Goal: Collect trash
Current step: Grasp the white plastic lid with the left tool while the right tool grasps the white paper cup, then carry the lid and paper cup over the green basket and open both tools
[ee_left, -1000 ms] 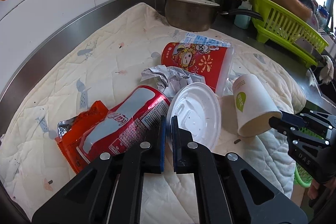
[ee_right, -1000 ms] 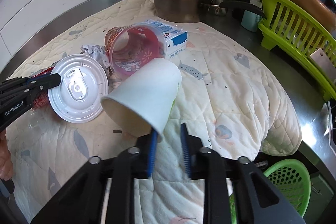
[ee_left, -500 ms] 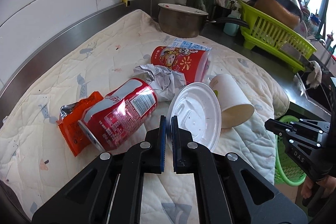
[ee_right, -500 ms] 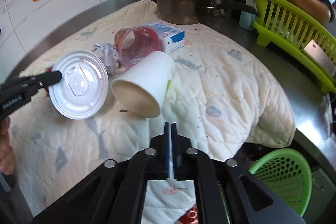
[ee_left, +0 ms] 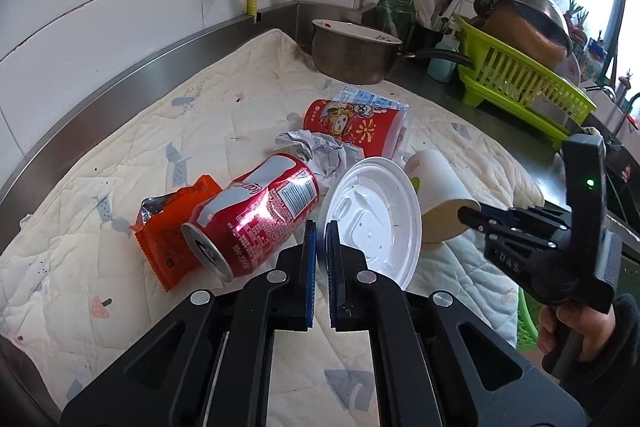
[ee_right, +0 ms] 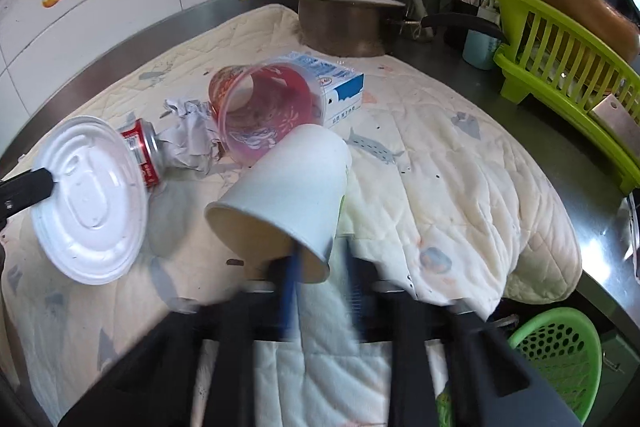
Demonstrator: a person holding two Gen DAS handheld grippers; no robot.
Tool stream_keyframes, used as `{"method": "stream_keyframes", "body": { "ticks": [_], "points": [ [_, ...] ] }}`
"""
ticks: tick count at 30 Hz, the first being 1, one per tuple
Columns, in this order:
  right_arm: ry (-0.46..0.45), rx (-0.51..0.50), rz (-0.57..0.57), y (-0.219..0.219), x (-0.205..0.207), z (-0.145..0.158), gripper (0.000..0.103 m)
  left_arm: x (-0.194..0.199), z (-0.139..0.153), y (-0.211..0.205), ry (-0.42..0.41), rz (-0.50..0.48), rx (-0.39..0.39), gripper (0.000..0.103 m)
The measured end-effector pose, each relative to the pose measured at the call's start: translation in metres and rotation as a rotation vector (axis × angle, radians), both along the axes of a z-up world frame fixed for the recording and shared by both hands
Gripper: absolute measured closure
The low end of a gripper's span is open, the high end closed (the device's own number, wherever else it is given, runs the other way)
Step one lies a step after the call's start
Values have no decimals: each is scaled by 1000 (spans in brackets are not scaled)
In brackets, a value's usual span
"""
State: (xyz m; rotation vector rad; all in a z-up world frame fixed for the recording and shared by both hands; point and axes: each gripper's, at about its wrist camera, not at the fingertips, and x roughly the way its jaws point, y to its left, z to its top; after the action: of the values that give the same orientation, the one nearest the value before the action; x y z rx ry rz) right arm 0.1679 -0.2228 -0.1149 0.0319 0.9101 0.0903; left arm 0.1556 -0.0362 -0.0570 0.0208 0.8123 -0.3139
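My left gripper point(ee_left: 321, 239) is shut on the edge of a white plastic lid point(ee_left: 372, 223), which it holds tilted above the quilted cloth point(ee_left: 240, 115). A white paper cup point(ee_right: 292, 179) lies on its side, mouth toward my right gripper point(ee_right: 320, 279). That gripper is blurred. Its jaws are closing, one finger at the cup's mouth and one outside, with the rim between them and a gap still showing. A red soda can point(ee_left: 256, 219), an orange wrapper point(ee_left: 172, 223), crumpled paper point(ee_left: 320, 155), a red plastic cup point(ee_right: 260, 107) and a blue-and-white carton point(ee_right: 344, 91) lie on the cloth.
A metal pot point(ee_left: 352, 55) stands at the back of the counter, with a green dish rack point(ee_left: 520, 79) to its right. A green mesh basket point(ee_right: 560, 359) sits below the counter's right edge. A hand point(ee_left: 568, 323) holds the right gripper's handle.
My left gripper has risen with the lid and drawn back. My right gripper pulled back from the paper cup with its fingers together, then returned to the rim with them apart.
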Motion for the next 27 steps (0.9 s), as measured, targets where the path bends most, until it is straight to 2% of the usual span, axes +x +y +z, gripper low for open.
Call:
{"method": "stream_keyframes", "body": {
  "ticks": [2,7,13,20,27],
  "points": [
    [-18,2,-6,-3,-3,3,100,0,1,1,-3,1,0,99],
    [-62,11,4,-13,-24,20,100,-2,3,-4,-4,-10,1,99],
    [-80,5,-19,-43,-71,40,100,-13,11,-36,-18,-82,6,99],
    [-74,-40,-174,-112,-146,47,100,-37,19,-99,-30,-214,-9,99],
    [41,-82,-359,-178,-200,18,99,-66,15,-172,-14,-375,-6,99]
  ]
}}
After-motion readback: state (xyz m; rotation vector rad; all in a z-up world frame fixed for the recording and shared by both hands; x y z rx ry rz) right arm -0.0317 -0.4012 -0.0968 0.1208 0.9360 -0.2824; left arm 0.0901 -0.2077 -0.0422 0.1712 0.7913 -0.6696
